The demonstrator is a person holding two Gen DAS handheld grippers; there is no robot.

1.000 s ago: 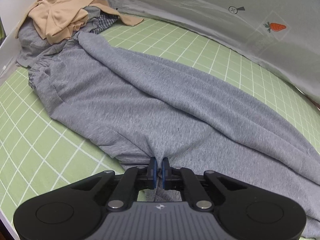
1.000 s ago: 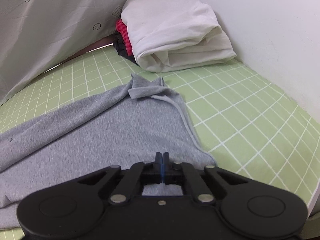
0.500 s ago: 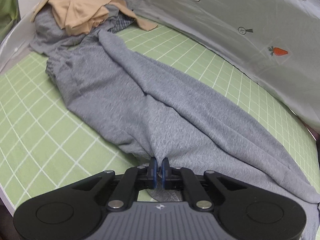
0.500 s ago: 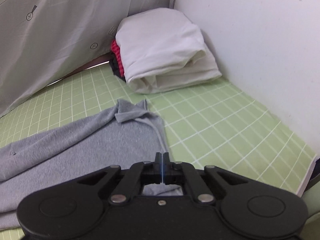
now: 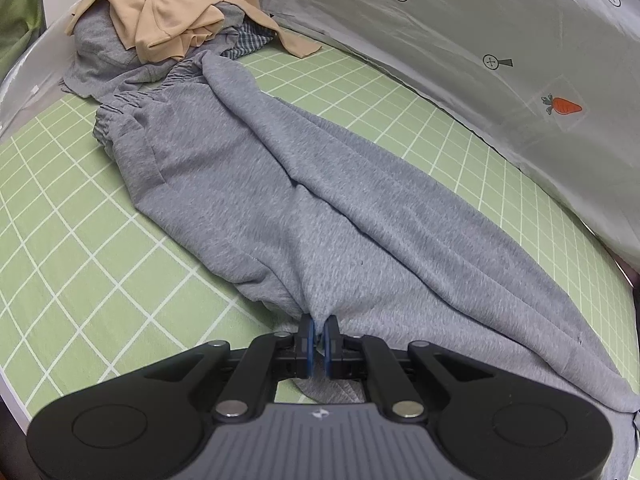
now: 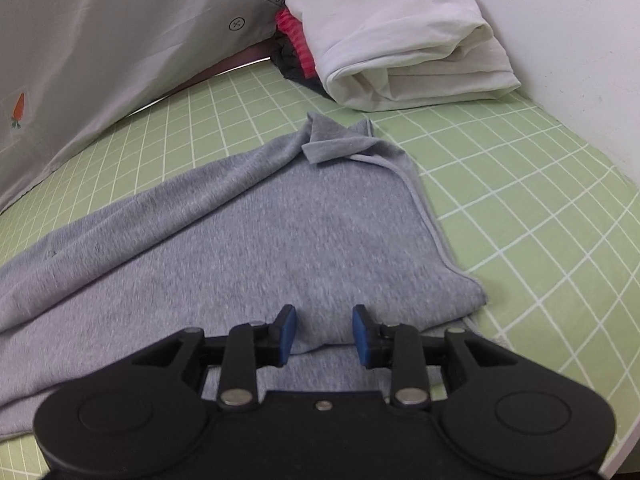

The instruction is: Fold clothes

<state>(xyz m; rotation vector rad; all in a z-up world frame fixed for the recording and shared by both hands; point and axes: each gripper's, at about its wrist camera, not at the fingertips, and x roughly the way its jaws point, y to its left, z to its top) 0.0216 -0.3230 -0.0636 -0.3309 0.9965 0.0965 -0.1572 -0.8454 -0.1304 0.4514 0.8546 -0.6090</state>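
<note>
Grey sweatpants (image 5: 304, 208) lie stretched along the green checked mat (image 5: 72, 248), waistband at the far left, legs running toward me. My left gripper (image 5: 319, 334) is shut on a pinch of the pants' near edge. In the right wrist view the leg ends (image 6: 280, 232) lie flat, one cuff corner folded over at the far end. My right gripper (image 6: 323, 330) hovers low over the near edge of the leg, its jaws opening; the grey cloth lies beneath and between the blue pads (image 6: 286, 330) without being pressed.
A heap of tan and grey clothes (image 5: 160, 12) sits at the mat's far left end. A folded white stack with red and dark items (image 6: 400, 36) rests by the white wall (image 6: 568, 40). A printed grey sheet (image 5: 480, 60) hangs along the back.
My right gripper has gone from shut to open and dropped closer to the grey leg end. The left gripper stays shut on the cloth, which it drew back and up a little.
</note>
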